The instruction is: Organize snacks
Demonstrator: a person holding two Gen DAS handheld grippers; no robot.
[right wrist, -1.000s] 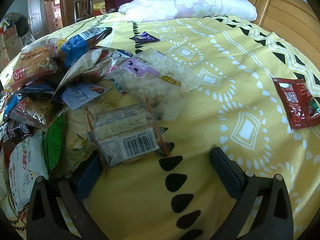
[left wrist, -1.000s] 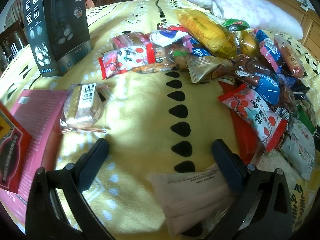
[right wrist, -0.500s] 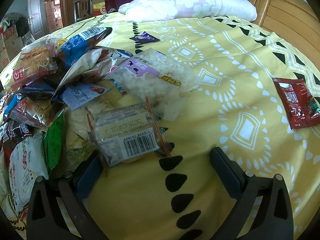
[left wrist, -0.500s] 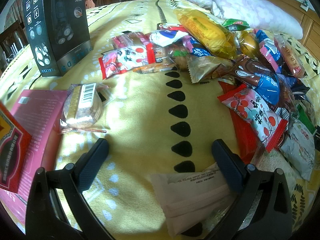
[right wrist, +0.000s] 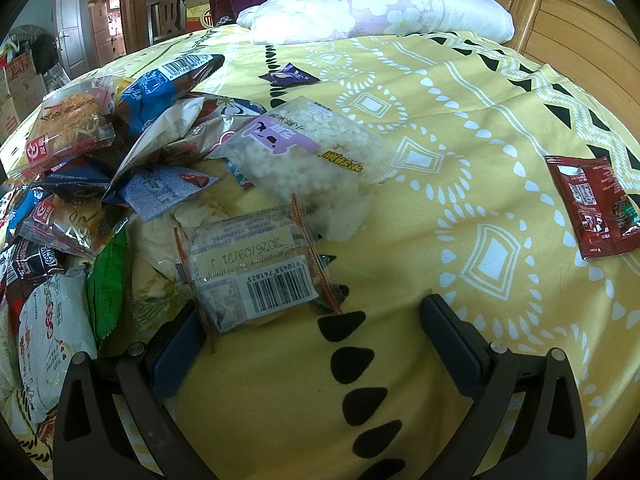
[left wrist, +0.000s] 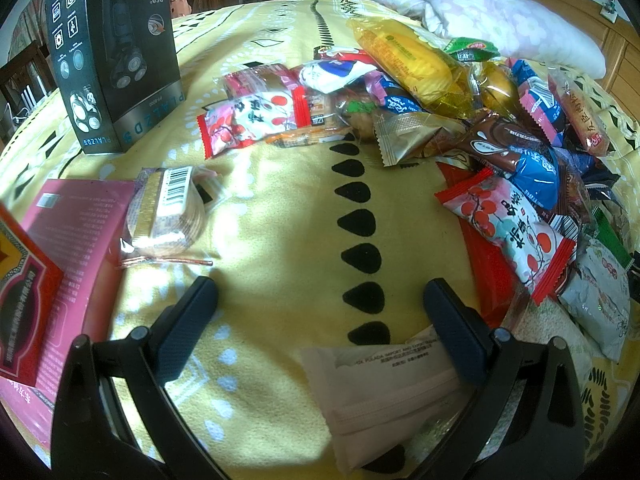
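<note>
A heap of snack packets [left wrist: 472, 120] covers the right half of the yellow bedspread [left wrist: 280, 208] in the left wrist view. A clear-wrapped cake with a barcode [left wrist: 168, 208] lies alone at the left. My left gripper [left wrist: 320, 300] hovers open over bare cloth, a white pouch [left wrist: 384, 384] under its right finger. In the right wrist view my right gripper [right wrist: 312, 320] is open, and a barcoded clear packet [right wrist: 252, 268] lies just ahead of its left finger. A puffed-rice bag [right wrist: 308, 156] sits behind it. The snack heap [right wrist: 80, 168] fills the left side.
A black shaver box [left wrist: 116, 52] stands at the back left, and a pink-and-red box [left wrist: 52, 264] lies at the left edge. A dark red sachet [right wrist: 592, 204] and a small purple wrapper [right wrist: 288, 77] lie apart on the bedspread. A pillow [right wrist: 372, 8] and wooden headboard [right wrist: 580, 40] are behind.
</note>
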